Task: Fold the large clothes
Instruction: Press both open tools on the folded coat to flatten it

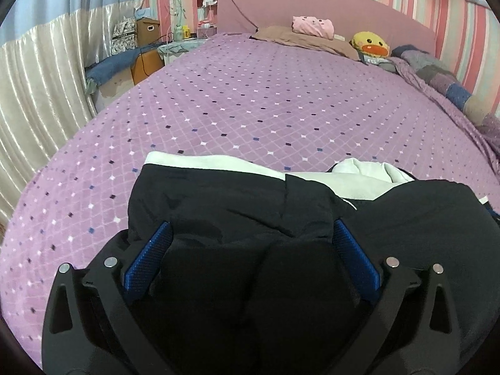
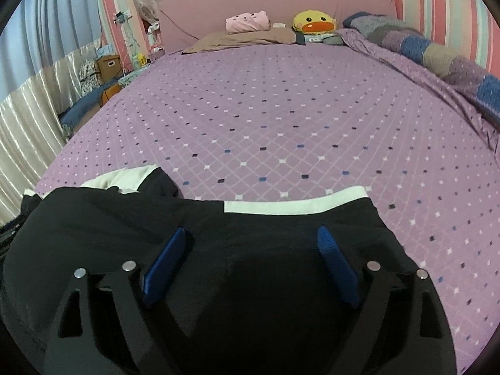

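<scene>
**Dark garment at the near edge of the bed, both tools over it**

A bedroom with pink-striped walls and pale pleated curtains holds a wide bed [image 1: 250, 100] covered in a lilac spread with a diamond pattern. At the far end, against a pink headboard [image 2: 281, 3], lie a brown pillow [image 1: 300, 39], a rolled pink cloth [image 1: 312, 25] and a yellow duck plush [image 2: 314, 23]. A patchwork blanket [image 2: 437, 53] is bunched along the right side.

The black garment [image 1: 218, 200] with white trim lies at the near edge of the bed, rumpled, its white band [image 2: 297, 206] facing the headboard.

The left tool [image 1: 250, 231] has its blue pads spread wide, with a raised fold of black cloth bunched between them and reaching both pads; whether they squeeze it I cannot tell. The right tool [image 2: 253, 240] stands spread wide above the black cloth, which passes beneath the pads rather than being pinched.
</scene>
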